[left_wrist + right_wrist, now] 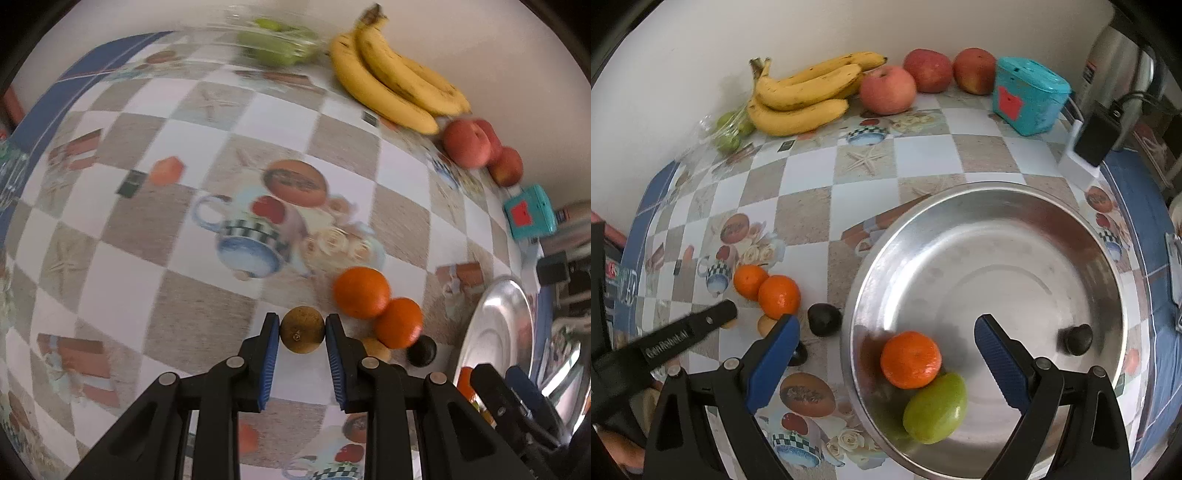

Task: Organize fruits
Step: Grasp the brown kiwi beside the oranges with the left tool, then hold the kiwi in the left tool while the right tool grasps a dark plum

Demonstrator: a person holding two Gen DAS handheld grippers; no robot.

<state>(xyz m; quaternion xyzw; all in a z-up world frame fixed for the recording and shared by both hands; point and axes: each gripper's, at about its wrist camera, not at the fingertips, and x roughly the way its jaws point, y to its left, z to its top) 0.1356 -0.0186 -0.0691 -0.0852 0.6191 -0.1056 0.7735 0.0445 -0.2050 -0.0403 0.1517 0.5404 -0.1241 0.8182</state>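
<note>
Between left claw [302, 330] pads: brown fruit [302, 331]

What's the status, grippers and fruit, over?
Left gripper shut on small brown fruit. Right gripper open above metal bowl. Bowl holds orange, green fruit. Path clear.

White lettering reading "GenRobot.AI" runs along the black finger of the left gripper [893, 331] at the lower left of the right wrist view; no other text is legible.
</note>
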